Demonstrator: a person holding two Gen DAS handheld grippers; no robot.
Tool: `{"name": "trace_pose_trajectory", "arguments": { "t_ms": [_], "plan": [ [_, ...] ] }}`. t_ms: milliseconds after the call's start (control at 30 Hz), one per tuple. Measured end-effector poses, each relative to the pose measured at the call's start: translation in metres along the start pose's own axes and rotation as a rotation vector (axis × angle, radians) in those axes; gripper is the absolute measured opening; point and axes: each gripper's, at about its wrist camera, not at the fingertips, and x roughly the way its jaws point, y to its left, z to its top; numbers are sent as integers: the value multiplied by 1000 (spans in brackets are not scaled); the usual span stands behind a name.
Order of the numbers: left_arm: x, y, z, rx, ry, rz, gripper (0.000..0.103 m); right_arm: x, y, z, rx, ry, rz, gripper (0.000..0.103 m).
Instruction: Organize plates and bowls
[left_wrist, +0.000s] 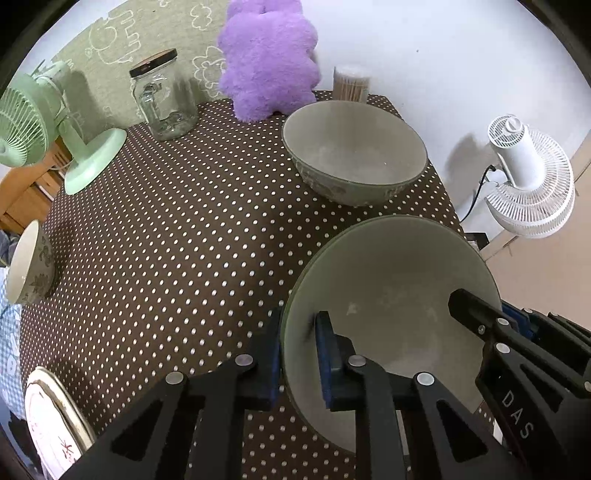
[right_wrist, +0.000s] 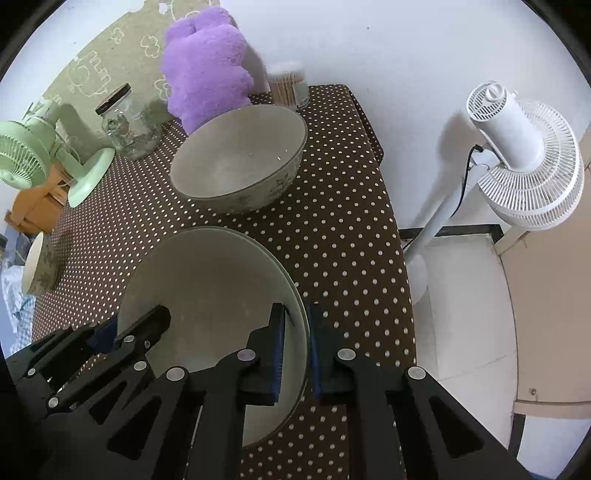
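A large grey-green bowl is near the table's front right. My left gripper is shut on its left rim, one finger inside and one outside. My right gripper is shut on its right rim the same way; it also shows in the left wrist view. A second large patterned bowl stands behind it. A small patterned bowl stands at the left edge. A white plate lies at the front left.
On the brown polka-dot table stand a green desk fan, a glass jar, a purple plush toy and a toothpick holder. A white floor fan stands right of the table.
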Motion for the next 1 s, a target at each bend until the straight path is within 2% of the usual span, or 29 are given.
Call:
{"name": "trace_pose_trajectory", "arguments": {
  "t_ms": [200,700,1000],
  "plan": [
    [-22,13,-19,14,-9,13,14,-18,14,-17,-4,-8,4,15],
    [-66,71,-79,-14,-11,24,14,-58,79,-82,-28,-1,19,15],
    [-68,100,-117,-25,24,10,14,-62,112,-123,-36,27,6,15]
  ]
}}
